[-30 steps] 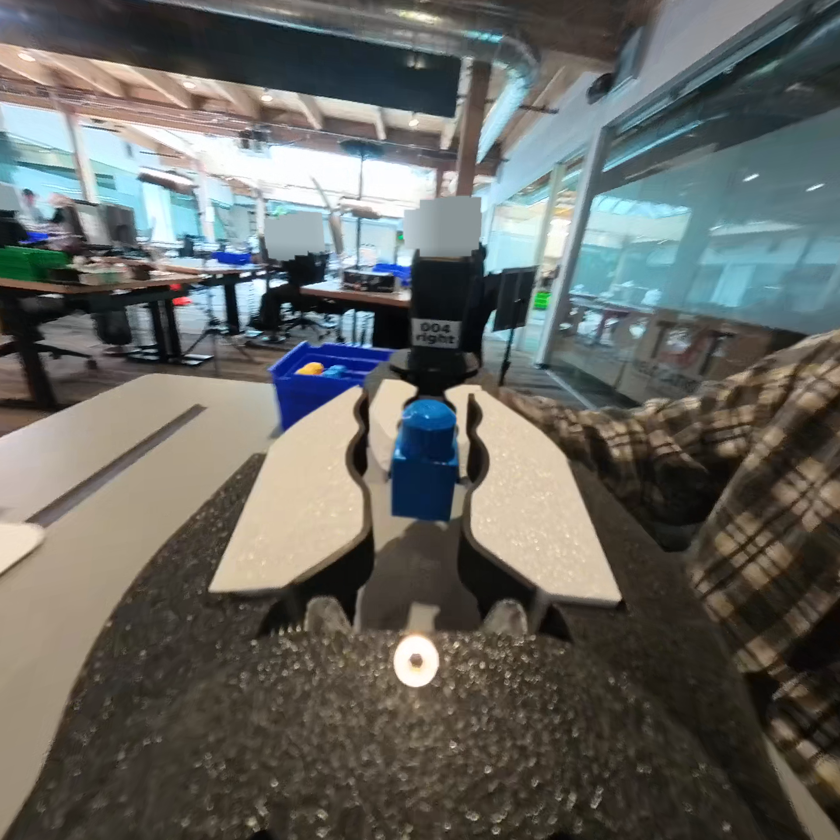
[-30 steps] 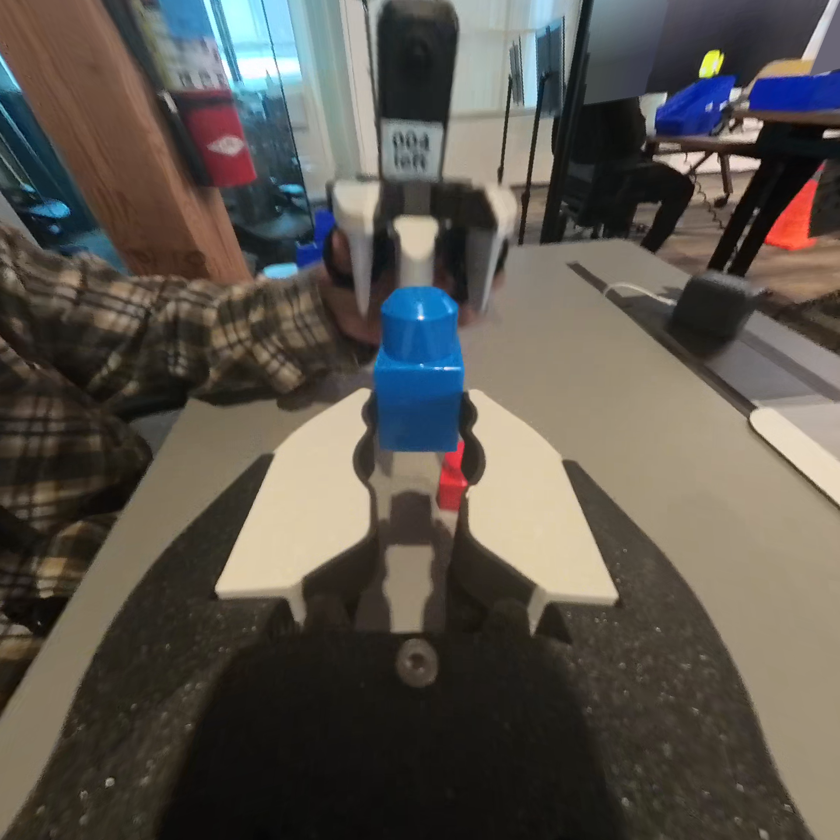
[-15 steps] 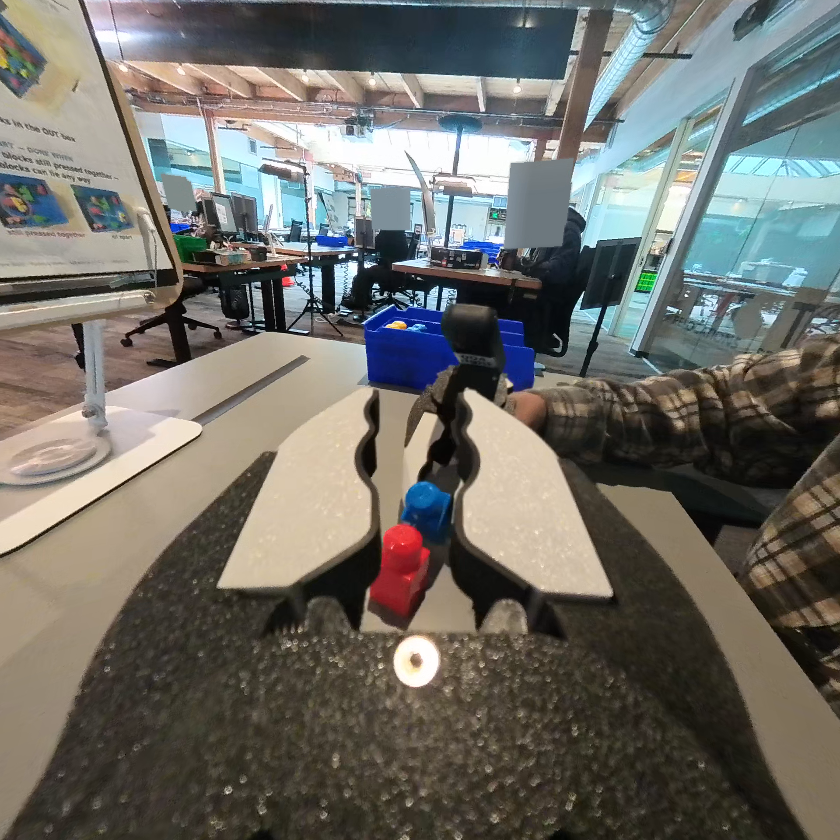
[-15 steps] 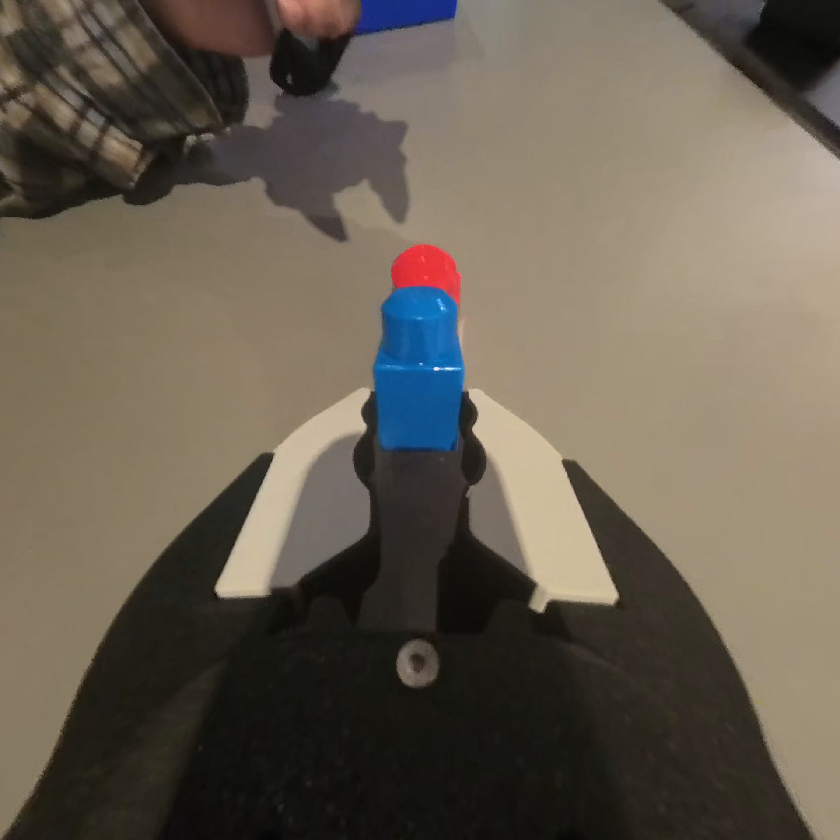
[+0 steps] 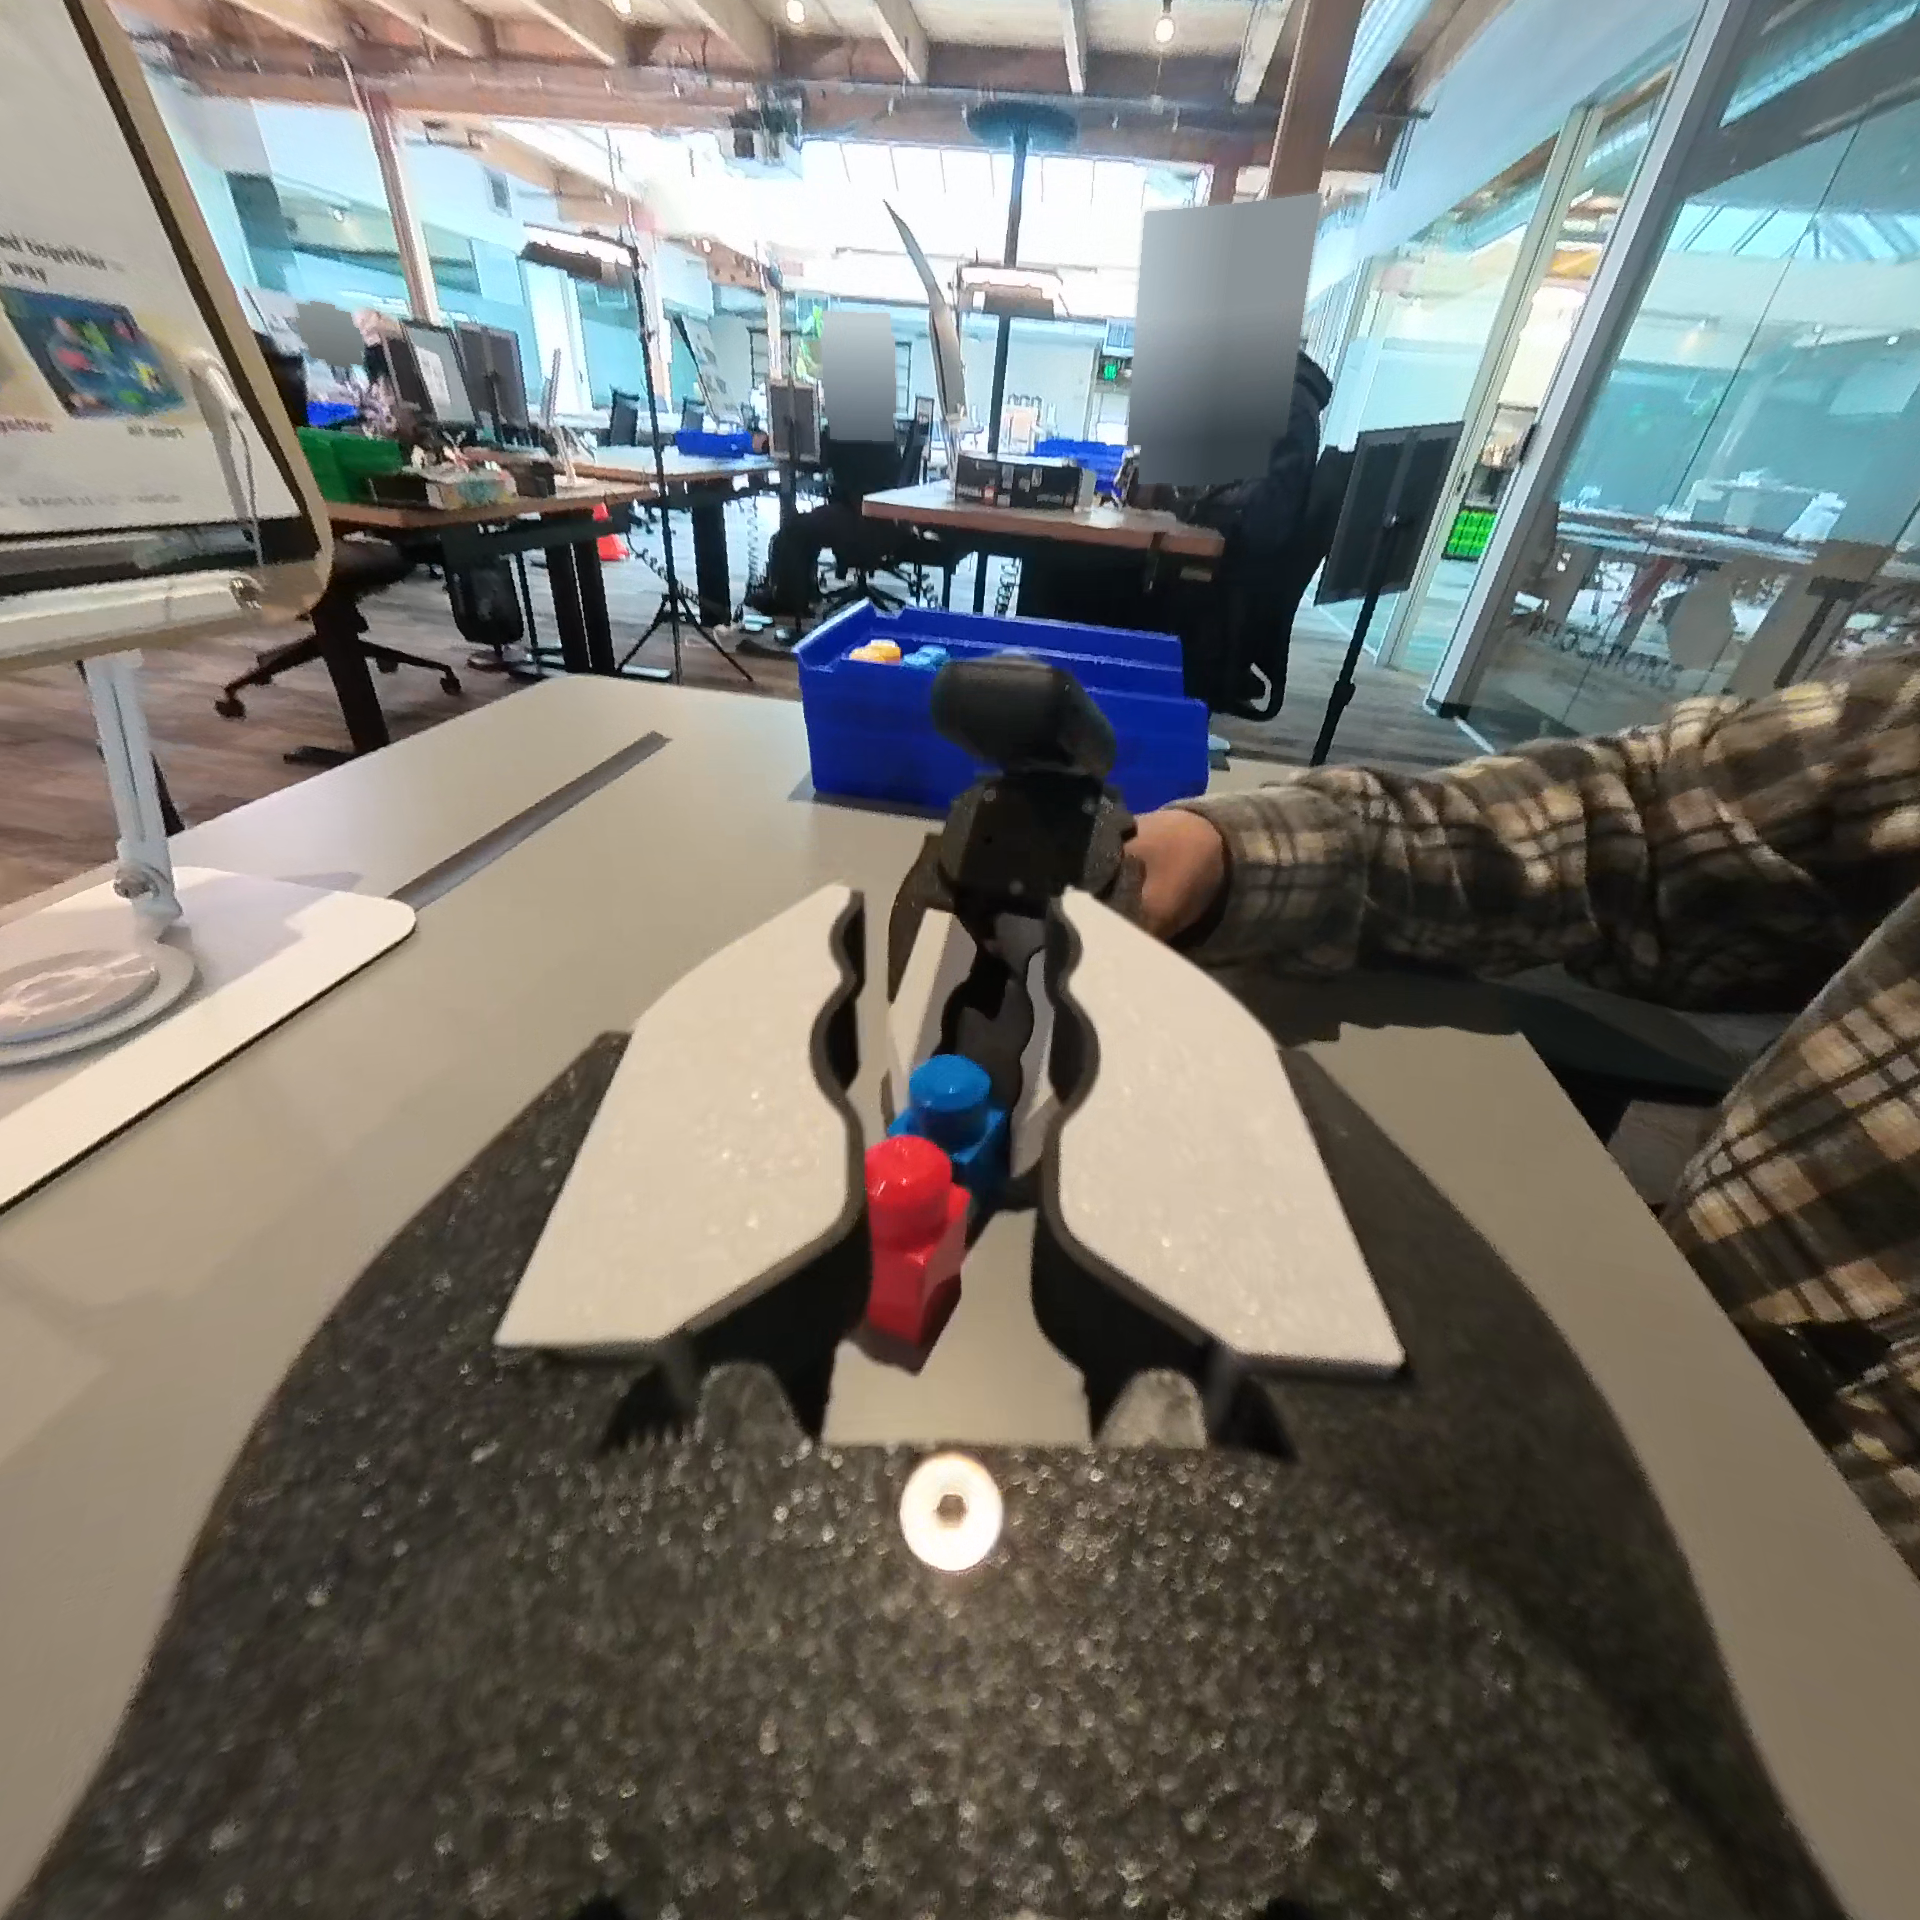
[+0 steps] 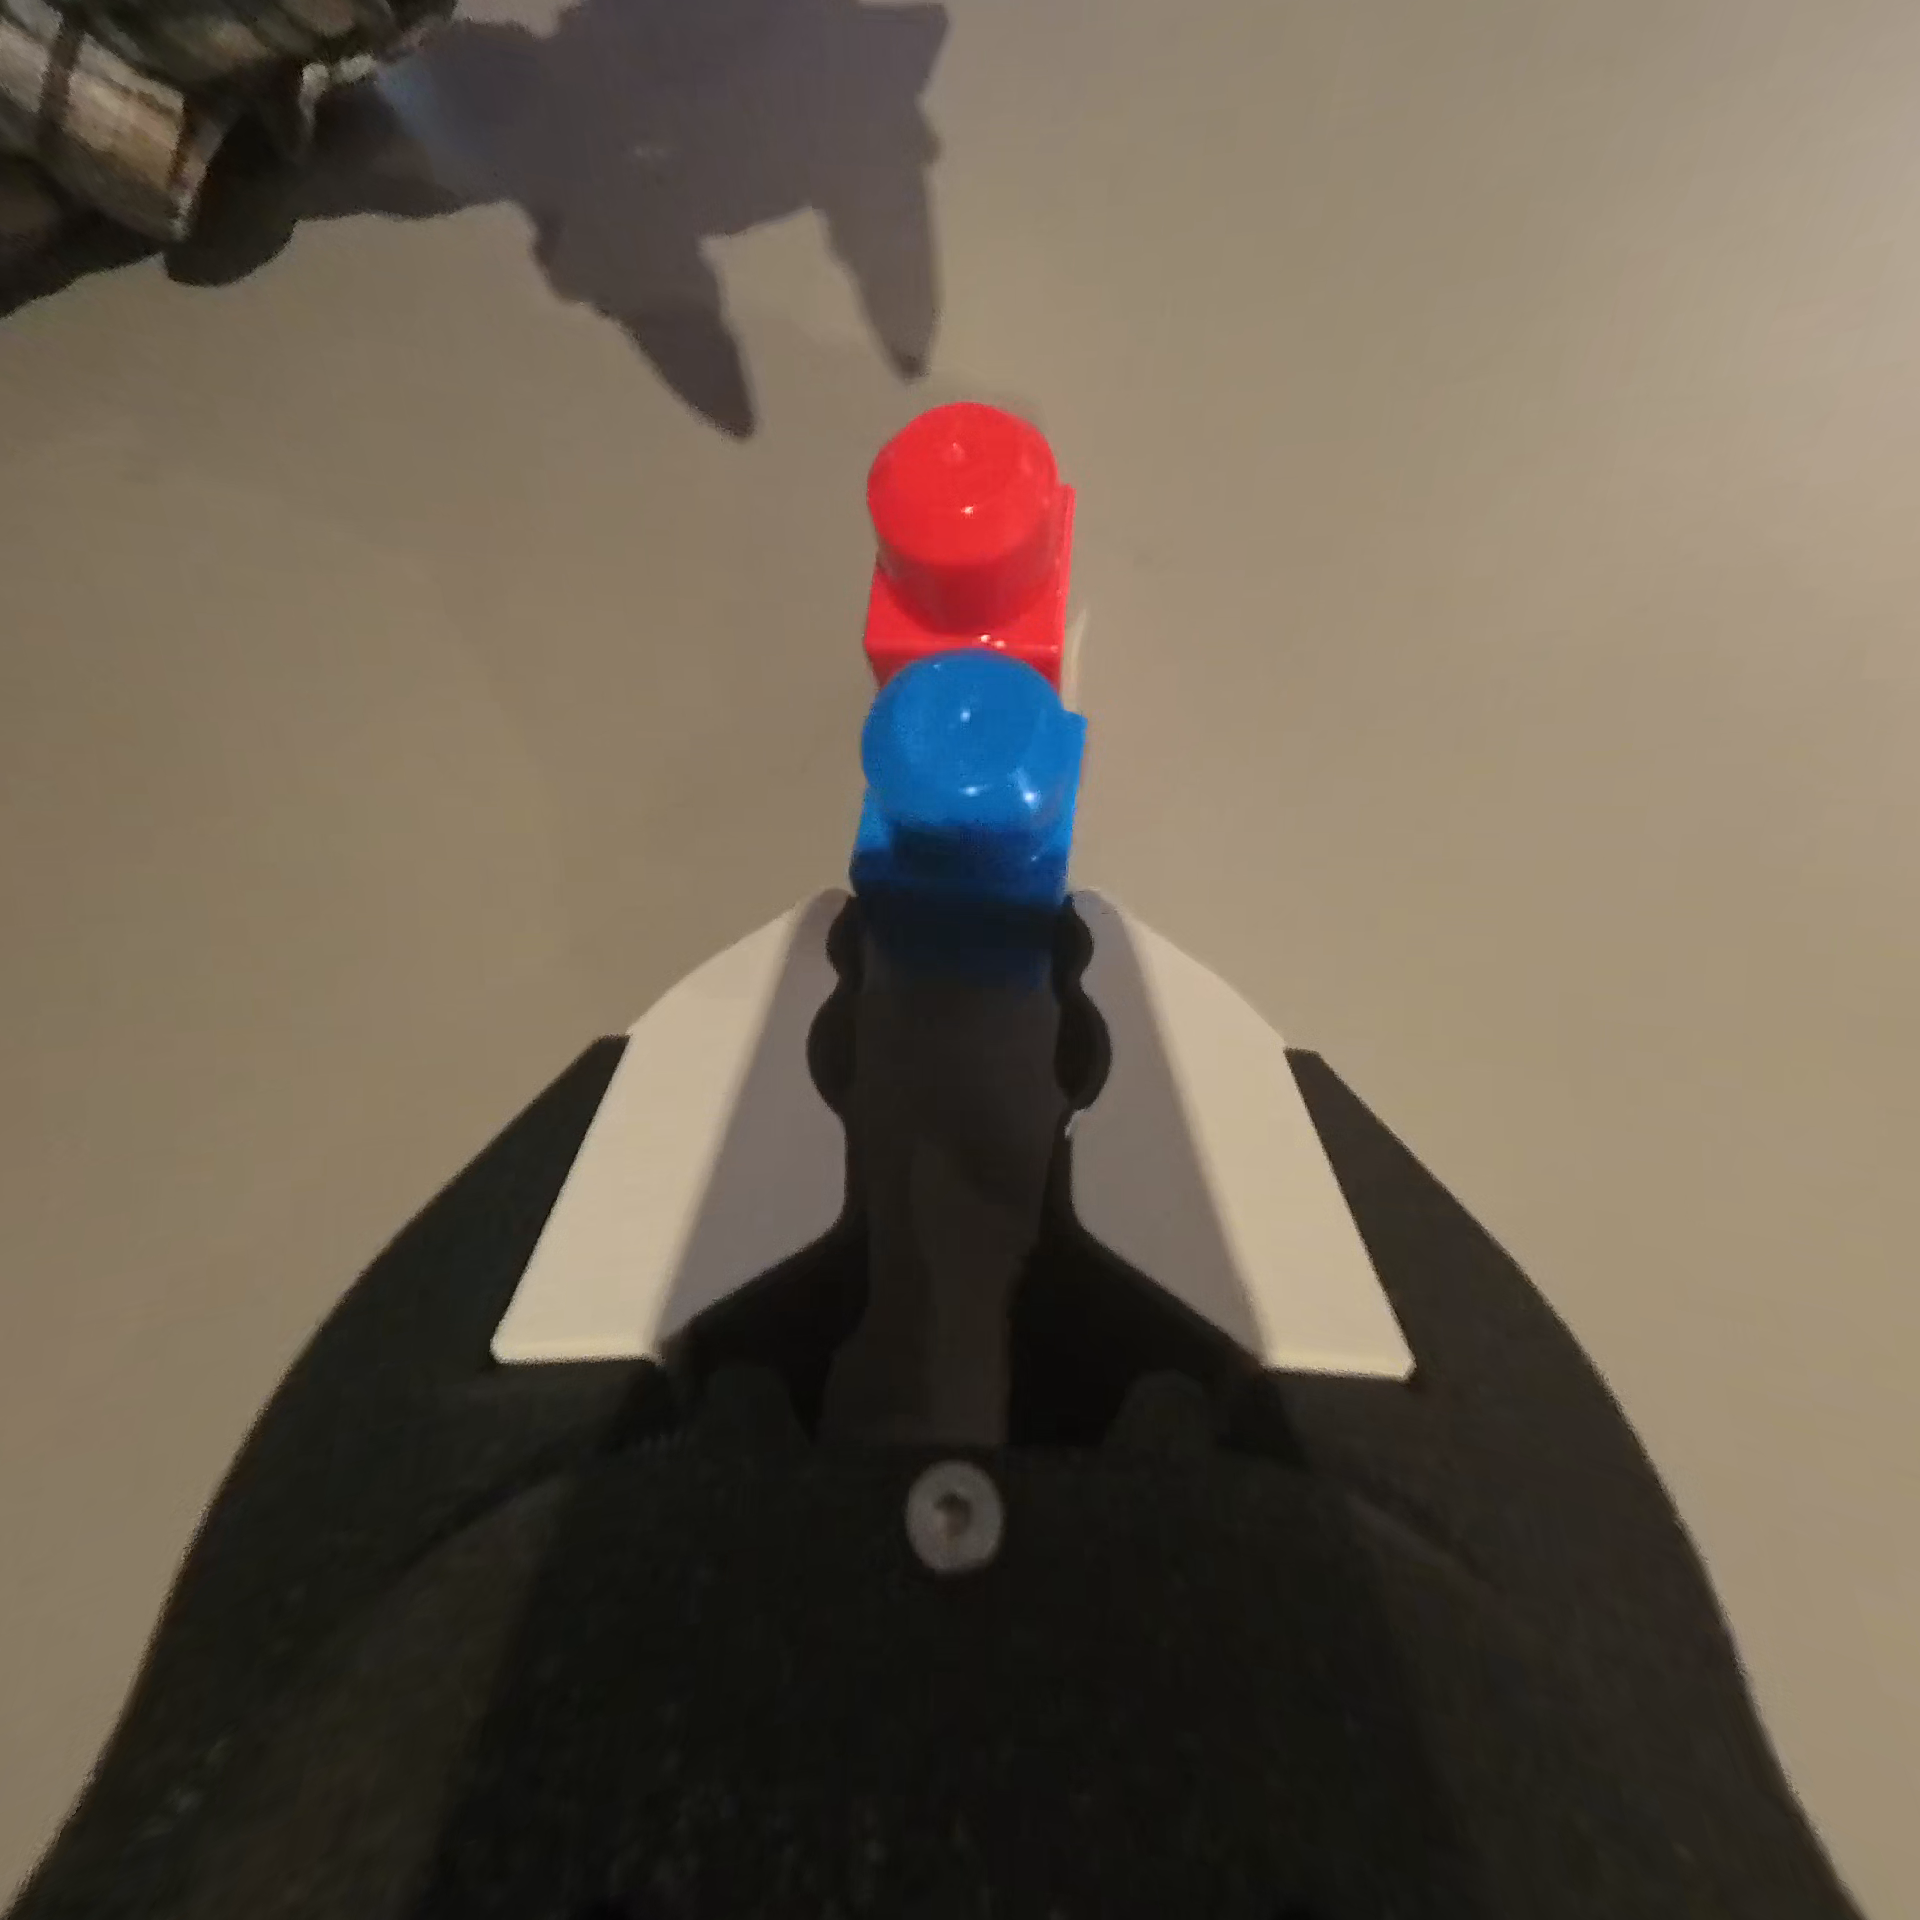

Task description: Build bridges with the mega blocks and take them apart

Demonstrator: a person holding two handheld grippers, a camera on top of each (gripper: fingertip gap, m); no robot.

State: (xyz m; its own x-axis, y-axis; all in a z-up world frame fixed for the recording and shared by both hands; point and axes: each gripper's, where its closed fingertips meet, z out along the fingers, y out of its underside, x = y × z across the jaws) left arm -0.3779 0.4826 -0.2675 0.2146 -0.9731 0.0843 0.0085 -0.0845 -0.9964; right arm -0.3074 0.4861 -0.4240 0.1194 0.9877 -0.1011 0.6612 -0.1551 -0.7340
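The right gripper (image 6: 961, 914) is clamped on a blue block (image 6: 961, 810), just short of a red block (image 6: 971, 561) (both single-stud) on the counter (image 6: 1455, 623). The left gripper (image 5: 951, 1070) stands apart, the red block between its fingers.

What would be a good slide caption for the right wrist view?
Right gripper holds a blue block beside a red block.

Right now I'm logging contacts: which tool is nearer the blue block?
Right. The right tool is clamped on the blue block; the open left tool only frames it from behind the red block.
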